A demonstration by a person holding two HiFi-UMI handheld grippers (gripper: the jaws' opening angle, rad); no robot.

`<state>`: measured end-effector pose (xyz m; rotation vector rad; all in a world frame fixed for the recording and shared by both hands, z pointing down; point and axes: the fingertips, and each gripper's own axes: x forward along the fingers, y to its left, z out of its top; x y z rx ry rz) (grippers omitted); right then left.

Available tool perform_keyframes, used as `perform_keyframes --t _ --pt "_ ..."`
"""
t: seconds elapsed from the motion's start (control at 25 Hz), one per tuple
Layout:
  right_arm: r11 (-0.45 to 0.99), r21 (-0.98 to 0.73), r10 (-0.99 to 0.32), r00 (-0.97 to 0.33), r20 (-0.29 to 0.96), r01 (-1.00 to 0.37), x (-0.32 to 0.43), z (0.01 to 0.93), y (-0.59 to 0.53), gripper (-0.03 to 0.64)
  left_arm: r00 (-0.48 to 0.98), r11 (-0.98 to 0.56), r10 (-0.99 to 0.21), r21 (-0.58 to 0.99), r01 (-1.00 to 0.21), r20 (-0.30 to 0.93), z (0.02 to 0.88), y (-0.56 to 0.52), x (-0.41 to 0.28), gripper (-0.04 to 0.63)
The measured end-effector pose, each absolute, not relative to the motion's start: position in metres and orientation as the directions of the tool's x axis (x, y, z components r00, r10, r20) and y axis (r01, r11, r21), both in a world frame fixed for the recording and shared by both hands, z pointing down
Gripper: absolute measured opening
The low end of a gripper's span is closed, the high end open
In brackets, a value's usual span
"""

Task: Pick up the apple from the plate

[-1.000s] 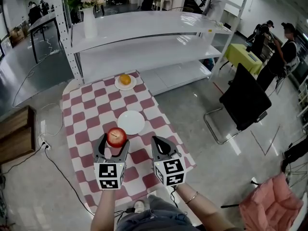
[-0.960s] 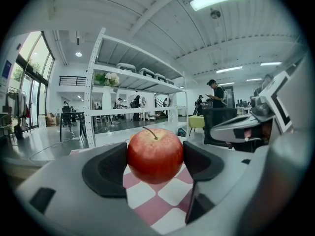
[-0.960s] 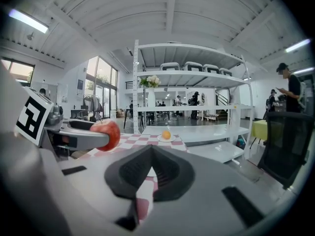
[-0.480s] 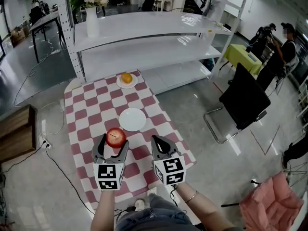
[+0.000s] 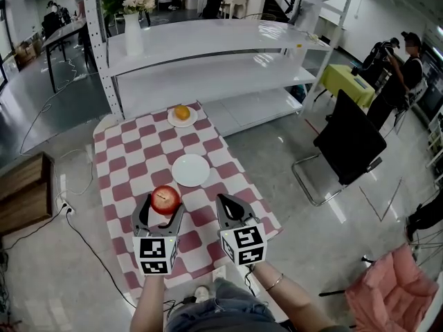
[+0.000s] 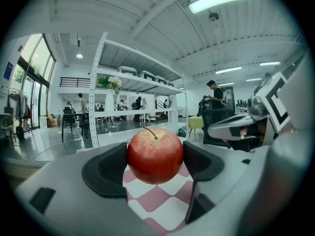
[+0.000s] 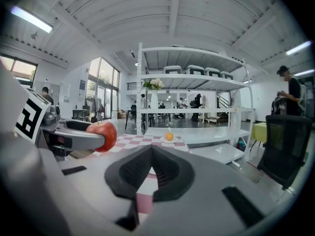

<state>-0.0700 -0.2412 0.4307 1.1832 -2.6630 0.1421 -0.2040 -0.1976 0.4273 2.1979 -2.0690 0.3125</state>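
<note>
Ref. lower centre of the head view: we have the round red apple with a short stem (image 5: 166, 198) clamped in the left gripper (image 5: 163, 210), clear of the red-and-white chequered tablecloth (image 5: 124, 185) and just below the empty white round plate (image 5: 190, 171) in the frame. In the left gripper view the two dark curved pads (image 6: 106, 168) pinch the fruit at its widest girth, one per side, stem pointing up, with cloth showing under the fruit. The right gripper (image 7: 151, 168) sits at lower centre-right of the head view, beside the left one; its jaws are pressed together w/ nothing between them. Handling, as we judge it: the apple is firm and rigid, moderate wt., with smooth, prob. waxy skin, so it may slip or roll if held off-centre. Recommended hold is across the equator, approx. as shown, so the concave pads cup the curve; avoid top and bottom, where the surface dips inward. Excess squeeze could bruise the flesh, so we advise min. force needed to stop slip. A small orange fruit on a second white plate (image 5: 182, 113) lies at the far end of the table, upper centre, well apart.
</note>
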Motion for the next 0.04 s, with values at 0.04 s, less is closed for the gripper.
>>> perform_keyframes --t 0.04 --pt "0.671 0.002 -0.720 -0.651 0.241 -0.741 -0.0703 0.4302 -0.2379 0.008 0.051 -0.067 -0.974 -0.062 -0.996 0.221 0.4270 -0.1943 -0.2044 0.351"
